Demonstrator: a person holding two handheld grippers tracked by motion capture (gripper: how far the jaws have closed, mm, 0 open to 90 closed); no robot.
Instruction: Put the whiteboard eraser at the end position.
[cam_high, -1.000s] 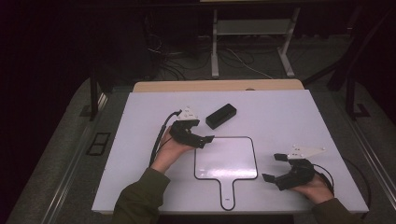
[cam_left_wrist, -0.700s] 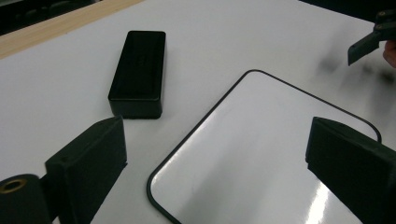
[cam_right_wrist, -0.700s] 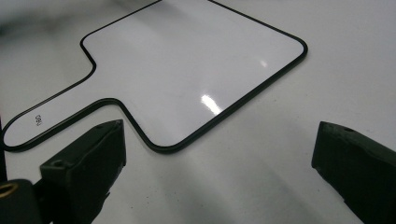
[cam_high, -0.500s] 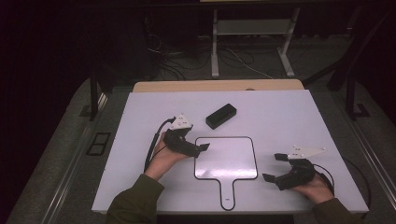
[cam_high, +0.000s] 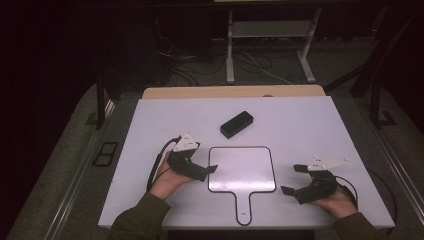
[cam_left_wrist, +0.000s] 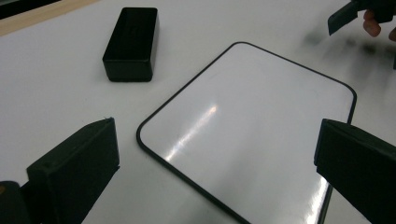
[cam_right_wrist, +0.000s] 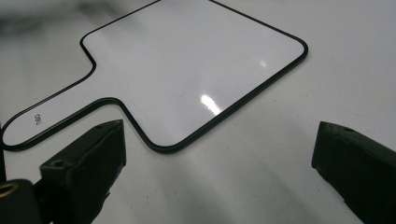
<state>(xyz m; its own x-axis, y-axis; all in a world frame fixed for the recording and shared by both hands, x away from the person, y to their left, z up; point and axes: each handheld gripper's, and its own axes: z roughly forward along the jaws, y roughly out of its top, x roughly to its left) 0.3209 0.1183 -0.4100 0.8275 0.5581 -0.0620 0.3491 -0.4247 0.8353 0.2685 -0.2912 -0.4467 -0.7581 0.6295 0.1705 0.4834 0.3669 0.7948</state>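
Two tools are held low over the white counter, one on either side of a handled whiteboard paddle. The left tool is seen with its jaws spread wide and nothing between them; one jaw tip lies just beside the paddle's left edge, possibly touching it, though this cannot be settled from the high view. The right tool is likewise held agape and empty, a little apart from the paddle's right edge. From the left tool, the paddle lies directly ahead and to the right. From the right tool, it lies ahead and to the left. The paddle's long axis is set from its panel at the far end to its handle at the near counter edge, so both tools face its long sides. The left tool is judged the nearer. A black rectangular block, probably an eraser, rests beyond the paddle's far left corner, closer to the left tool than to the right.
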